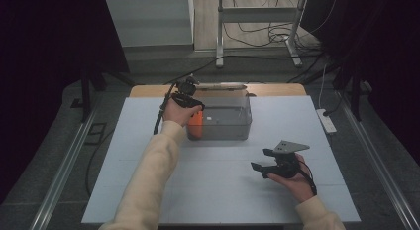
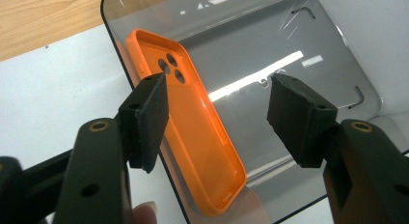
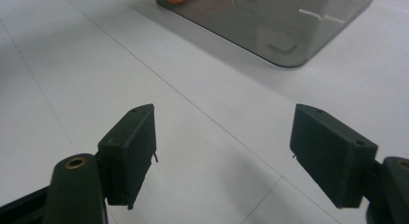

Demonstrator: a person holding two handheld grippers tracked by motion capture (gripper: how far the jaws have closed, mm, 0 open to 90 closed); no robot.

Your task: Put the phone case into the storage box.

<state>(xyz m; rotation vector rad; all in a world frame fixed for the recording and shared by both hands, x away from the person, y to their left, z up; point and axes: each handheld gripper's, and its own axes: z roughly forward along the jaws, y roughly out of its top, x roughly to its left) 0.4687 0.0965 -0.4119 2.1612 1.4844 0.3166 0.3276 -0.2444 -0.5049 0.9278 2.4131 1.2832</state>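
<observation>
Left tongs [image 2: 217, 113], held apart above the orange phone case [image 2: 193, 132], could knock it if lowered carelessly; right tongs [image 3: 224, 156] are kept apart too.

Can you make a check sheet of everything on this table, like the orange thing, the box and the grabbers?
Surface: white table top, bare wood at its far edge.
Job's things: orange phone case leaning inside the clear grey bin.
Clutter: nothing seen.
Grippers: left gripper above the bin, jaws open, case not gripped; right gripper open over the table.
Cables: black cable trailing from left gripper.
Surroundings: white power strip, floor wires, metal frame.
</observation>
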